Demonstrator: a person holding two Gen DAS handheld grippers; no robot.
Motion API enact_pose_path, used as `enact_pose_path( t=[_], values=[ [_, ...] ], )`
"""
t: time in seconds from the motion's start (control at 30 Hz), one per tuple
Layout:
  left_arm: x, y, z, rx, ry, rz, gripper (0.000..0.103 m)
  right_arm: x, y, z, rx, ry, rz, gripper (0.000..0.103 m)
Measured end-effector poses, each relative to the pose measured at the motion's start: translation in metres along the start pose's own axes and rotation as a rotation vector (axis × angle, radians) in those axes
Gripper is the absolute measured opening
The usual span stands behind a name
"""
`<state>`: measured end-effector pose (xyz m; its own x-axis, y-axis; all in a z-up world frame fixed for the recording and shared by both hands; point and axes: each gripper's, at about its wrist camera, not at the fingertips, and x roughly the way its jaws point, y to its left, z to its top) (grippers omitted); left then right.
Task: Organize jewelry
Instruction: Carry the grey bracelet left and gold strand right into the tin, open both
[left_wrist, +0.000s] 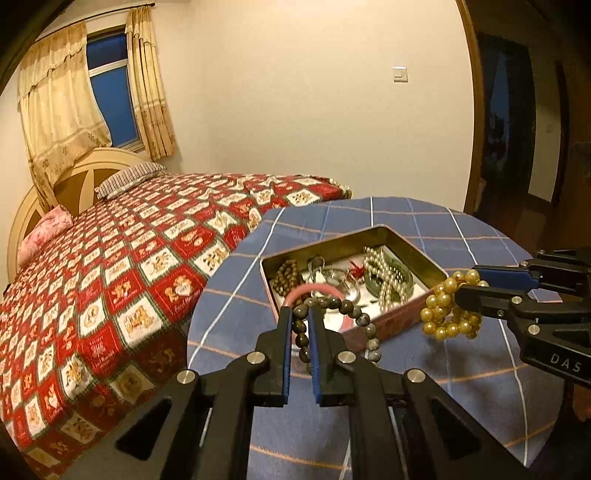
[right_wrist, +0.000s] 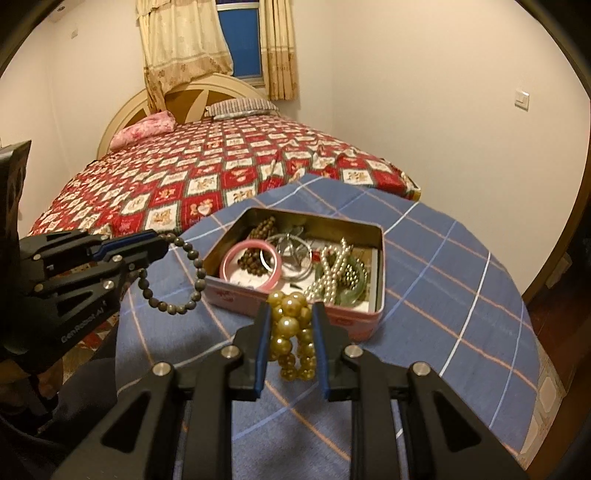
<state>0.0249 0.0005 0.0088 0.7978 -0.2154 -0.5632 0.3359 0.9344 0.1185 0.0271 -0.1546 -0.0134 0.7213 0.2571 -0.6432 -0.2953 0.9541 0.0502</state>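
Observation:
My left gripper (left_wrist: 300, 312) is shut on a grey bead bracelet (left_wrist: 341, 306) and holds it in the air before the tin's near left corner; it also shows in the right wrist view (right_wrist: 194, 278). My right gripper (right_wrist: 291, 308) is shut on a golden bead bracelet (right_wrist: 291, 334), held just in front of the tin's near wall; this bracelet also shows in the left wrist view (left_wrist: 443, 310). The open pink tin (right_wrist: 288, 304) holds a pink bangle (right_wrist: 251, 264), brown beads (right_wrist: 264, 227), a pearl string (right_wrist: 330, 271), a green bangle (right_wrist: 356, 282) and silver rings.
The tin stands on a round table with a blue checked cloth (right_wrist: 443, 266). A bed with a red patterned cover (right_wrist: 207, 166) lies behind and left of the table. A wooden door frame (left_wrist: 476, 110) stands at the right.

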Motion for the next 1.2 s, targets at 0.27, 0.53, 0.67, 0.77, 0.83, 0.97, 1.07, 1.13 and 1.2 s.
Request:
enact_pose_path(
  t=[0.27,0.53,0.67,0.77,0.83,0.97,1.07,1.13,1.2],
  values=[
    [0.005,0.0,0.019,0.012,-0.024,0.001,0.008,-0.005,-0.008,0.021,-0.003,-0.035,-0.011,0.024],
    [0.017,0.002,0.03,0.017,-0.021,0.008,0.008,-0.002,-0.012,0.037,-0.011,-0.054,-0.023,0.024],
    [0.027,0.005,0.036,0.017,-0.015,0.018,0.008,0.002,-0.011,0.042,-0.018,-0.057,-0.027,0.024],
    [0.033,0.006,0.039,0.02,-0.014,0.025,0.008,0.007,-0.014,0.045,-0.017,-0.057,-0.028,0.024],
    [0.037,0.007,0.041,0.021,-0.012,0.028,0.008,0.009,-0.014,0.047,-0.017,-0.057,-0.028,0.024],
    [0.045,0.008,0.044,0.026,-0.008,0.034,0.008,0.014,-0.018,0.052,-0.015,-0.058,-0.031,0.024],
    [0.053,0.01,0.045,0.022,0.001,0.036,0.008,0.02,-0.02,0.056,-0.012,-0.057,-0.036,0.024],
    [0.058,0.011,0.046,0.021,0.007,0.038,0.008,0.023,-0.022,0.059,-0.011,-0.054,-0.037,0.024],
    [0.063,0.011,0.047,0.022,0.011,0.041,0.008,0.028,-0.023,0.061,-0.011,-0.049,-0.039,0.024]
  ],
)
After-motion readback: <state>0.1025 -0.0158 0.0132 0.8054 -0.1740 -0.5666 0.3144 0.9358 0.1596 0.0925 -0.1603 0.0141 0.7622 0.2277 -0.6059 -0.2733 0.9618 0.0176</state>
